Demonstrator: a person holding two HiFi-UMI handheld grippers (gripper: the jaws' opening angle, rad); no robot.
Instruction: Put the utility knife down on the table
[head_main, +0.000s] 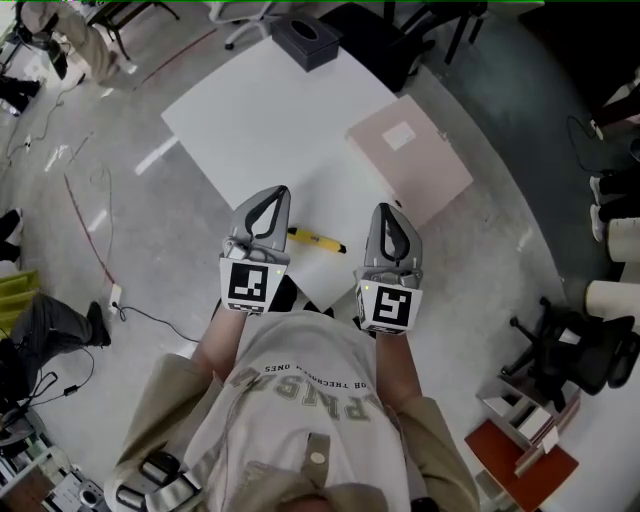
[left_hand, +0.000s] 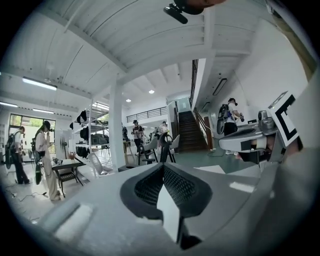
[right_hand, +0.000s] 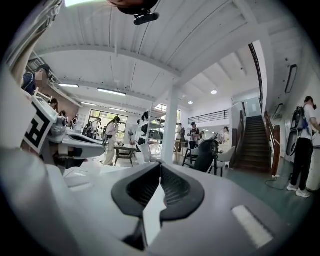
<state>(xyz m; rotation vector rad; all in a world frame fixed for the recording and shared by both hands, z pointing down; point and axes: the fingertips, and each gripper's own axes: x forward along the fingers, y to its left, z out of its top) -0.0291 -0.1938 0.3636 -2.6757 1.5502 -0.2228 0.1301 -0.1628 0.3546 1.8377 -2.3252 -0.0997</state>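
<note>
1. The yellow utility knife (head_main: 315, 239) lies flat on the white desk (head_main: 250, 120), near its closest corner, with nothing gripping it.
2. The left tool (head_main: 277, 195) hangs just left of the knife, its jaws pressed together and empty.
3. The right tool (head_main: 386, 210) hangs just right of the knife, its jaws likewise closed on nothing.
4. Beyond the knife to the right lies a pale pink panel (head_main: 410, 155). Farther beyond the knife is a dark box (head_main: 305, 40).

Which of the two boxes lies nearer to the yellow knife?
The flat pale pink box with a white label, right of the knife. The dark box stands at the table's far corner.
</note>
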